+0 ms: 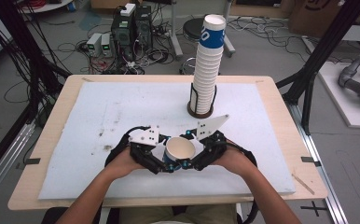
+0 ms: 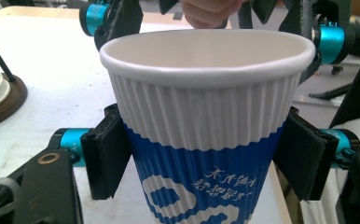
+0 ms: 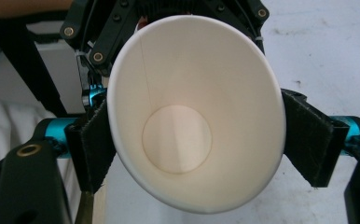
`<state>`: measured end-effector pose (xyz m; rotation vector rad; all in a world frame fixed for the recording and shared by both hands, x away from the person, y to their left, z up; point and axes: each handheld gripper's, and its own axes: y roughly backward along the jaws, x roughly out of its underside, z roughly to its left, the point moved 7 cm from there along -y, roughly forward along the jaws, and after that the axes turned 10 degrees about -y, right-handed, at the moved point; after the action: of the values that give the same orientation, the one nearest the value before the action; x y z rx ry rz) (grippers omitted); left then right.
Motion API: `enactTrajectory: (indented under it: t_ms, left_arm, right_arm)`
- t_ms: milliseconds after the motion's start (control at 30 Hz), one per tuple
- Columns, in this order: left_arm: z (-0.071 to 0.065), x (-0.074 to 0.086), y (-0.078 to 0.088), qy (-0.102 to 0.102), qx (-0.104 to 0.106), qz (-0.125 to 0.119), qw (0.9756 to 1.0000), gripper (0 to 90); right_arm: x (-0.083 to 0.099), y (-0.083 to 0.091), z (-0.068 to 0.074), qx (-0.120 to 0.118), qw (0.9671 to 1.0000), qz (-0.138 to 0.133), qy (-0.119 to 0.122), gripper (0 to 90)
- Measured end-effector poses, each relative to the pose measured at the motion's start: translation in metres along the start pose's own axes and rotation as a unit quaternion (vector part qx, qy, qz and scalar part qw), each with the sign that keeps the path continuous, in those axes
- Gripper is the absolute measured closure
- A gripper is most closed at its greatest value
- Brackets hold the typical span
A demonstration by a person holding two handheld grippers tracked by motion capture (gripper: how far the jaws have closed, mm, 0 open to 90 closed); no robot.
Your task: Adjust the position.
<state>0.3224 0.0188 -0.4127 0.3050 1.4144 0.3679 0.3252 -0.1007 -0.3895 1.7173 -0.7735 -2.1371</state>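
A paper cup (image 1: 180,148), ribbed white above and blue below, is held between both grippers above the white board near the front edge. In the left gripper view the cup (image 2: 201,116) stands upright, and my left gripper (image 2: 206,158) is shut on its blue lower part, with a black pad (image 2: 106,158) pressed to each side. In the right gripper view I look into the cup's white inside (image 3: 178,135), and my right gripper (image 3: 192,140) has its pads (image 3: 308,140) against the wall by the rim. In the high view the left gripper (image 1: 165,156) and right gripper (image 1: 194,154) meet at the cup.
A tall stack of the same cups (image 1: 208,65) stands in a dark wire holder (image 1: 200,109) at the back middle of the white board (image 1: 99,121), on a wooden table (image 1: 280,116). Black frame posts (image 1: 318,56) flank the table. Computers and cables (image 1: 127,32) lie on the floor beyond.
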Motion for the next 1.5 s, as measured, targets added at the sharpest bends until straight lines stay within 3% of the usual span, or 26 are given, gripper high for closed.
enactTrajectory:
  t_ms: [100, 167, 267, 333, 367, 400, 567, 667, 767, 800, 867, 967, 1067, 1133, 1167, 1267, 1367, 1500]
  left_arm:
    - [0.002, -0.003, 0.003, 0.012, -0.002, -0.018, 0.9998, 26.0]
    - [0.003, -0.005, 0.005, 0.016, -0.003, -0.027, 0.9995, 26.2]
    - [0.008, -0.002, 0.009, 0.022, -0.021, -0.023, 0.9993, 26.2]
    - [0.013, -0.001, 0.012, 0.029, -0.036, -0.028, 0.9985, 26.1]
    - [0.018, -0.002, 0.017, 0.036, -0.057, -0.04, 0.9969, 26.0]
    - [0.018, -0.002, 0.017, 0.036, -0.057, -0.04, 0.9969, 25.9]
    - [0.031, -0.003, 0.033, 0.052, -0.113, -0.072, 0.9897, 25.7]
    - [0.04, -0.003, 0.049, 0.059, -0.157, -0.088, 0.9819, 25.4]
    - [0.049, -0.002, 0.066, 0.066, -0.2, -0.104, 0.9719, 25.1]
    - [0.053, -0.001, 0.073, 0.069, -0.217, -0.111, 0.9675, 25.2]
    - [0.056, -0.001, 0.084, 0.074, -0.237, -0.12, 0.9613, 25.2]
    - [0.062, 0.001, 0.1, 0.076, -0.267, -0.129, 0.9519, 25.2]
    - [0.066, 0.003, 0.116, 0.072, -0.293, -0.137, 0.9436, 25.2]
    - [0.068, 0.005, 0.123, 0.067, -0.303, -0.14, 0.9403, 25.3]
    - [0.069, 0.006, 0.128, 0.065, -0.311, -0.145, 0.9369, 25.3]
    - [0.071, 0.008, 0.138, 0.069, -0.326, -0.155, 0.93, 25.3]
    - [0.072, 0.012, 0.148, 0.071, -0.342, -0.155, 0.9242, 25.3]
    - [0.074, 0.014, 0.156, 0.066, -0.35, -0.176, 0.9176, 24.9]
  right_arm:
    - [-0.003, 0.003, 0.0, 0.004, 0.9999, -0.016, -0.001, 19.3]
    - [-0.008, 0.011, 0.0, 0.001, 0.9988, -0.049, -0.005, 18.4]
    - [-0.013, 0.019, -0.002, 0.001, 0.9968, -0.078, -0.014, 17.8]
    - [-0.016, 0.032, -0.009, 0.025, 0.9935, -0.109, -0.022, 16.2]
    - [-0.015, 0.035, -0.012, 0.032, 0.993, -0.111, -0.024, 16.3]
    - [-0.013, 0.039, -0.014, 0.041, 0.9922, -0.115, -0.027, 16.3]
    - [-0.001, 0.052, -0.028, 0.078, 0.9866, -0.131, -0.058, 16.3]
    - [0.013, 0.058, -0.036, 0.096, 0.9838, -0.131, -0.075, 16.3]
    - [0.026, 0.064, -0.042, 0.113, 0.9808, -0.131, -0.088, 16.3]
    - [0.031, 0.067, -0.044, 0.122, 0.9798, -0.129, -0.092, 16.3]
    - [0.034, 0.068, -0.045, 0.127, 0.9788, -0.13, -0.095, 16.3]
    - [0.048, 0.075, -0.05, 0.141, 0.9739, -0.138, -0.113, 16.3]
    - [0.052, 0.079, -0.052, 0.151, 0.9717, -0.141, -0.115, 16.3]
    - [0.056, 0.082, -0.053, 0.158, 0.9697, -0.145, -0.118, 16.3]
    - [0.057, 0.082, -0.053, 0.159, 0.9696, -0.144, -0.118, 16.3]
    - [0.059, 0.085, -0.056, 0.162, 0.9685, -0.145, -0.122, 16.3]
    - [0.059, 0.086, -0.056, 0.161, 0.9684, -0.146, -0.122, 16.3]
    - [0.06, 0.088, -0.056, 0.161, 0.9686, -0.147, -0.12, 16.3]
